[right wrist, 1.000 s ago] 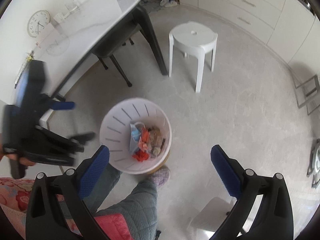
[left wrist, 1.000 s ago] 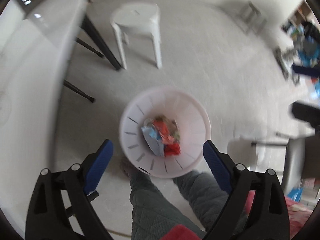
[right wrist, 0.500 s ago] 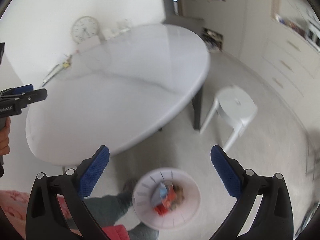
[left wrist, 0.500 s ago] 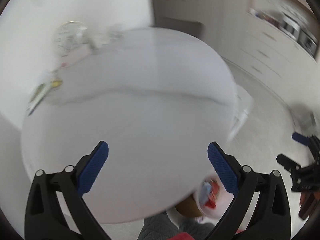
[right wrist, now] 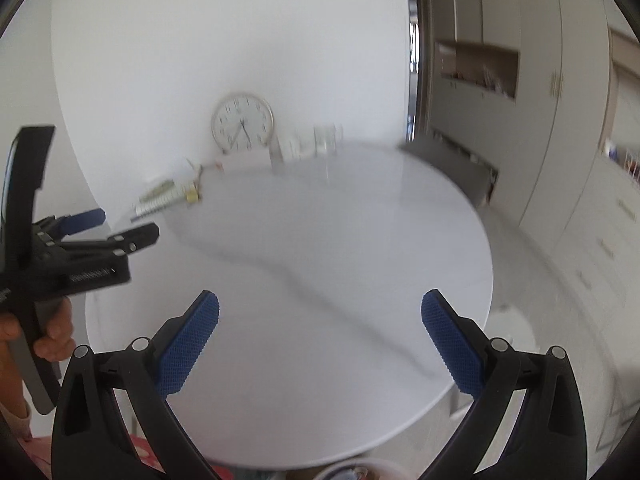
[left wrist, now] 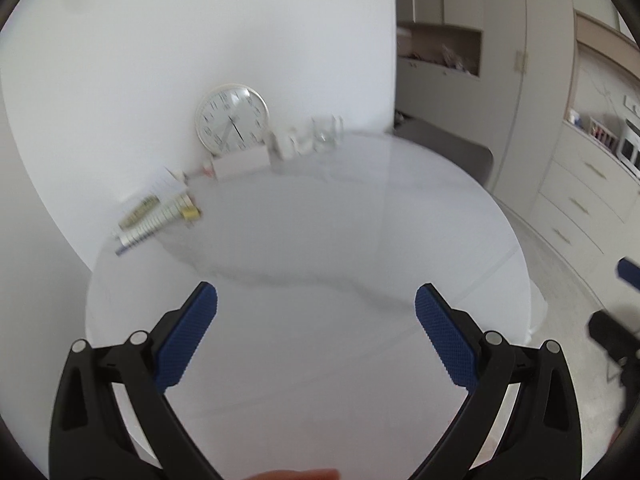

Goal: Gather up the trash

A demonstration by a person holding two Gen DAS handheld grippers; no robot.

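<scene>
My left gripper [left wrist: 316, 298] is open with nothing between its blue pads; it hangs over the white round table [left wrist: 328, 236]. My right gripper [right wrist: 320, 300] is also open and empty over the same table [right wrist: 360, 248]. In the right wrist view the left gripper [right wrist: 126, 224] shows at the left edge, held by a hand [right wrist: 52, 338]. The white waste basket's rim [right wrist: 376, 467] peeks in at the bottom edge below the table; its trash is almost hidden. No loose trash shows on the tabletop.
A round wall clock [left wrist: 231, 120] leans against the wall at the table's far side, beside clear glasses [left wrist: 326, 136] and a small white box [left wrist: 240, 162]. A notebook and pens [left wrist: 156, 212] lie at the far left. Cabinets and drawers [left wrist: 580, 184] line the right.
Both grippers have risen from above the waste basket on the floor to over the tabletop. The views swung up from floor and stool to table, clock and wall. Both stayed open.
</scene>
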